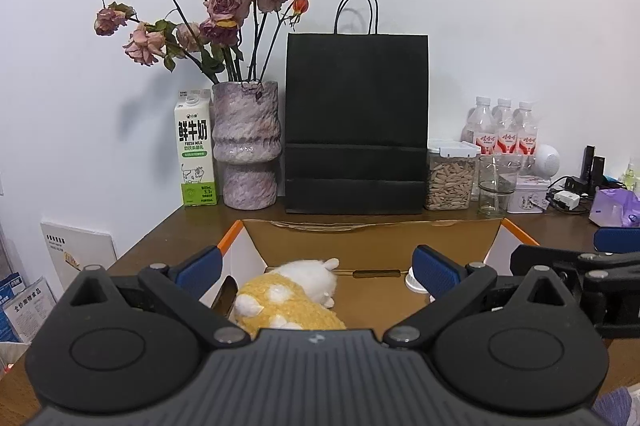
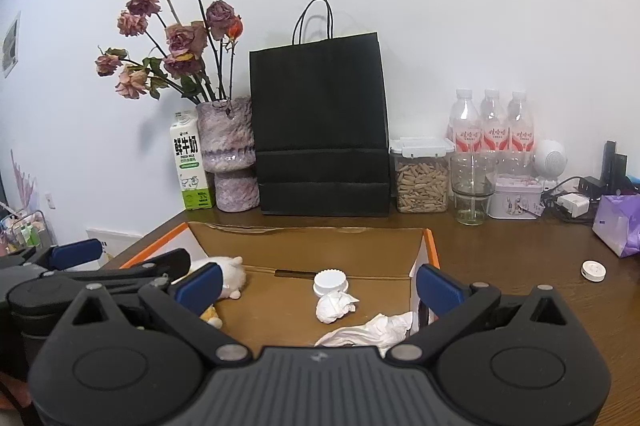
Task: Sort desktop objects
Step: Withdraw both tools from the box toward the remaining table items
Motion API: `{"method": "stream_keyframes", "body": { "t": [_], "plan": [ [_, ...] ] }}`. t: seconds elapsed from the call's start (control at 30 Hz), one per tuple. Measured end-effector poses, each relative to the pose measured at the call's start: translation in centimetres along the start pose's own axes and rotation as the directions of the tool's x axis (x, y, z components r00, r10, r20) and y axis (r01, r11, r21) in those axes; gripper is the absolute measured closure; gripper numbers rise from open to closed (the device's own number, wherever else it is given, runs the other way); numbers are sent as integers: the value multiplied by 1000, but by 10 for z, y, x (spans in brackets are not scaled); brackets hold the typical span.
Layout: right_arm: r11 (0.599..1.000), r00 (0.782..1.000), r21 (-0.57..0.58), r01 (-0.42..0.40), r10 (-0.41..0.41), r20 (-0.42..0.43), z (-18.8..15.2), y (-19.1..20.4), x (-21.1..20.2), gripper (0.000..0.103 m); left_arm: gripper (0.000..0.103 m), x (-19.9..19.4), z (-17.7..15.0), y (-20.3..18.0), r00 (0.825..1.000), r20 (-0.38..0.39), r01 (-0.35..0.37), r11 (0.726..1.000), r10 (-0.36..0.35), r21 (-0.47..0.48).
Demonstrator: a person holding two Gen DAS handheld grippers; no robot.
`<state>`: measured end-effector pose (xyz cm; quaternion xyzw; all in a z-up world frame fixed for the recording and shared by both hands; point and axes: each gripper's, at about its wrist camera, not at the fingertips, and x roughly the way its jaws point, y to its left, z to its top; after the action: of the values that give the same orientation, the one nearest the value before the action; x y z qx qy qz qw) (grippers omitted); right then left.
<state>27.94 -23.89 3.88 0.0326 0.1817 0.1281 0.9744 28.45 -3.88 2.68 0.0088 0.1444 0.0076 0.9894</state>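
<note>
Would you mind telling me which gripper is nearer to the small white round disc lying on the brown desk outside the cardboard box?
Right. The right gripper hangs over the box, beside the small white round disc; the left gripper is further left.

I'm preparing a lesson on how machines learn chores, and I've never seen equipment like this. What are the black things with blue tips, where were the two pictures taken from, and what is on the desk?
The black things are hand-held grippers, one in each of a person's hands, each with two blue-padded fingers and a camera looking forward along them. One picture comes from the left gripper, the other from the right gripper. Both are open and hold nothing.

Below them an open cardboard box sits on a brown desk. In it lie a plush toy, a white cap and crumpled tissues. A small white disc lies on the desk outside the box. Along the wall stand a milk carton, a vase of dried roses, a black paper bag, a jar and water bottles.
</note>
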Motion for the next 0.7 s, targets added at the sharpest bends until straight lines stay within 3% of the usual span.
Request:
{"method": "stream_keyframes", "body": {
  "t": [0.7],
  "plan": [
    [997,1000,-74,-9,10,12,-20,16,-32,0,0,-39,-21,29,1000,-12,-4,1000,3,-25]
  ]
}}
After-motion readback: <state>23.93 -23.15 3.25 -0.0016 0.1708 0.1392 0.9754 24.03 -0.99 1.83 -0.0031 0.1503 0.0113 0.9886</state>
